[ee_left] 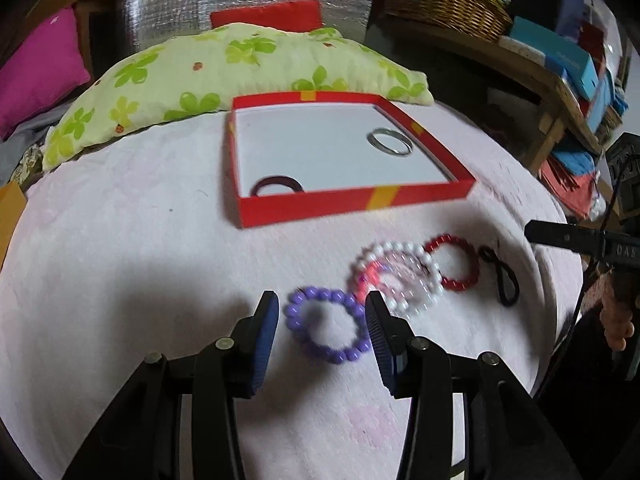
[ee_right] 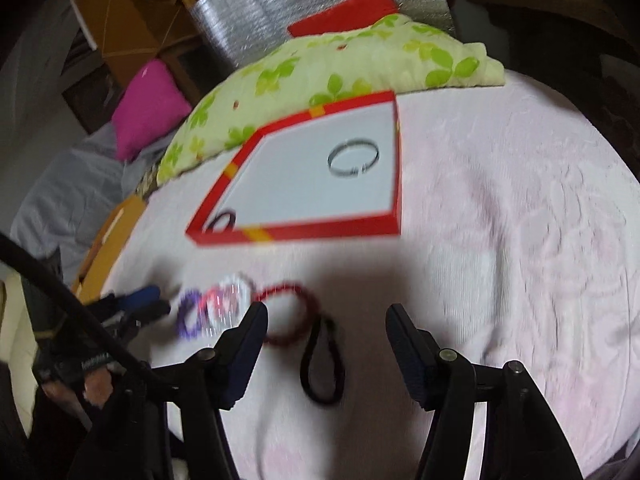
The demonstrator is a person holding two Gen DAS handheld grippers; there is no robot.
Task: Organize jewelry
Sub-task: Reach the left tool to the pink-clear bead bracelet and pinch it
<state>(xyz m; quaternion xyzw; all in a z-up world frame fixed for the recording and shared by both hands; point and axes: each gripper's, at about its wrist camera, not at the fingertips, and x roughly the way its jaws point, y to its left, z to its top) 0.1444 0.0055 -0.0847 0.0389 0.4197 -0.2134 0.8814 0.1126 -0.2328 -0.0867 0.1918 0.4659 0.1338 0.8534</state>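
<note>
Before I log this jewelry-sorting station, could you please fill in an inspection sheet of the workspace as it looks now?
Surface: pale pink blanket covering the bed or table.
Job's things: red box holds a silver bangle and a dark ring-shaped band. Outside the box, in a row: purple bead bracelet, white bead bracelet overlapping pink ones, red bead bracelet, black hair tie.
Clutter: nothing seen on the blanket.
Grippers: left claw open around the purple bracelet, not pressing it; right claw open above the hair tie.
Cables: black cable beside the left claw.
Surroundings: green floral pillow, magenta cushion, wicker basket, stacked boxes.
</note>
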